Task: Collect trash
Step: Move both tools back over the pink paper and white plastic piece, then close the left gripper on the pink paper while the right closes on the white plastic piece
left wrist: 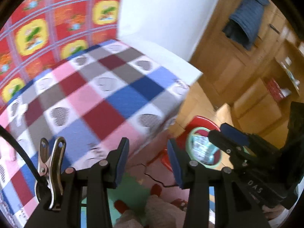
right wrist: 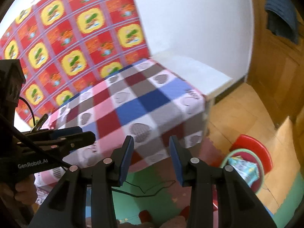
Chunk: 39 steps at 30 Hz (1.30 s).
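Note:
A round bin with a green rim [left wrist: 188, 140] [right wrist: 241, 149] stands on a red stool [left wrist: 201, 120] [right wrist: 254, 144] on the floor beside the bed corner. Light-blue printed wrappers [left wrist: 201, 149] [right wrist: 245, 169] lie inside it. My left gripper [left wrist: 148, 161] is open and empty, pointing at the bed edge left of the bin. My right gripper [right wrist: 151, 159] is also open and empty, aimed at the bed corner. In the left wrist view the right gripper [left wrist: 228, 138] partly covers the bin. The left gripper [right wrist: 76, 136] shows at the left of the right wrist view.
A bed with a checkered heart blanket [left wrist: 95, 95] [right wrist: 142, 98] fills the middle, with a red patterned sheet [right wrist: 76, 28] behind it. A white ledge [right wrist: 199, 72] and wooden doors [left wrist: 228, 66] stand right. A black cable [right wrist: 142, 190] crosses coloured foam floor mats [right wrist: 152, 199].

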Tool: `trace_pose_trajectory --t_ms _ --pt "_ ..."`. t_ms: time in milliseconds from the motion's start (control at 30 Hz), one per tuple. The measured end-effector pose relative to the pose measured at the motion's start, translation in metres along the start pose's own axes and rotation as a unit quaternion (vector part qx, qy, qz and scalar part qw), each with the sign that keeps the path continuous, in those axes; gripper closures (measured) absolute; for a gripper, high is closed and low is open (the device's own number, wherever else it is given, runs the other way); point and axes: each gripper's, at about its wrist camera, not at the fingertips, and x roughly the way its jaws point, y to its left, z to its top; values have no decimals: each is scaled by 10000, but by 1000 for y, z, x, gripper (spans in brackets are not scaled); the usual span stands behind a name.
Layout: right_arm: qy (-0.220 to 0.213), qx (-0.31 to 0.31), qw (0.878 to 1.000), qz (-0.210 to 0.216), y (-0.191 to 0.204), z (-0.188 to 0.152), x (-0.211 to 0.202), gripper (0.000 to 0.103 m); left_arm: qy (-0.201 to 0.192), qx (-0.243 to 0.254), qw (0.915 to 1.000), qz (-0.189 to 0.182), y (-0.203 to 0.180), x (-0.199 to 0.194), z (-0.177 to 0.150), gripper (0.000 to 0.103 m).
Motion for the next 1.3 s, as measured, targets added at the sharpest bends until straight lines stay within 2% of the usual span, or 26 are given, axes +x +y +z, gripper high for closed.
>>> trace_pose_trajectory --t_ms 100,200,433,667,800,933,1200,1300 --pt "29 -181 9997 187 27 3 5 63 -79 -216 9995 226 28 -14 -4 59" --pt "57 -418 9985 354 57 4 10 63 -106 -397 9981 465 58 -28 -12 53" --pt "182 -778 9940 751 114 5 27 62 -192 -773 9931 856 110 -53 -29 48" --pt "393 -1111 9871 1084 161 13 50 62 -227 -1121 9840 1366 160 -76 -44 42" --pt "449 -1247 9836 1224 179 22 61 61 -234 -1503 9752 1609 192 -83 -50 41" --pt "503 -1365 9799 1369 193 30 75 61 -165 -1936 9681 1580 224 -84 -52 36" --pt "719 -1576 9706 1671 217 53 116 61 -46 -2563 9534 1591 271 -70 -47 33" --pt "834 -1761 9651 1751 226 61 133 61 -74 -2867 9448 1584 288 -61 -45 32"
